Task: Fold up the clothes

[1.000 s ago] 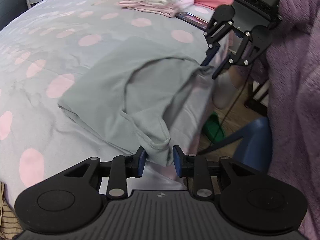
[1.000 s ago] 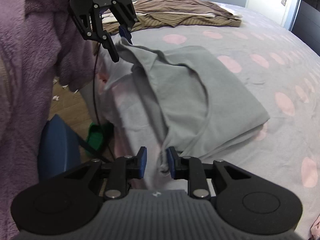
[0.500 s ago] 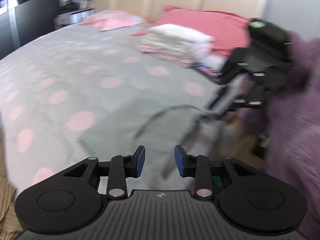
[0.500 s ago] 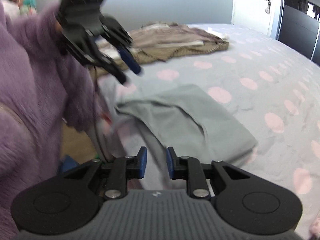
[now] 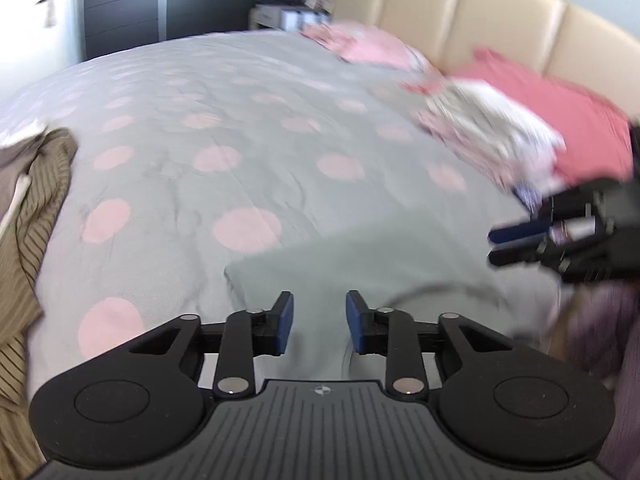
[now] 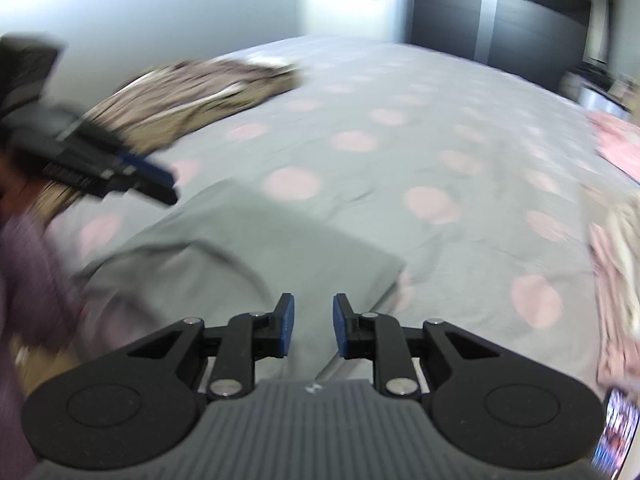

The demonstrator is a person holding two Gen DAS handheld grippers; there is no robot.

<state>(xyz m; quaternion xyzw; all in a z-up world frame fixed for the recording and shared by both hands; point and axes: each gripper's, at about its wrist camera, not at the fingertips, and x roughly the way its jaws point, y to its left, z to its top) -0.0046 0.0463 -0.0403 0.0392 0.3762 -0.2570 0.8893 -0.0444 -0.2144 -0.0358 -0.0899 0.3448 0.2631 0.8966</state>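
Fingers of my left gripper point(image 5: 319, 322) stand apart with nothing between them, above the grey garment point(image 5: 360, 256) lying flat on the spotted bedspread point(image 5: 224, 120). My right gripper point(image 6: 313, 325) is likewise parted and holds nothing, over the same garment's near edge. Folded clothes point(image 5: 488, 136) sit near the headboard.

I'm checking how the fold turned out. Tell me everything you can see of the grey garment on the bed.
The grey garment is plain soft fabric, lying flat on the dotted bedspread near the bed's edge, folded into a rough rectangle with one crisp far corner. A curved seam or neckline arcs across its near part. The side nearest the person looks rumpled, though blur hides detail. Neither the left gripper nor the right gripper holds it; both are open with nothing between the fingers.
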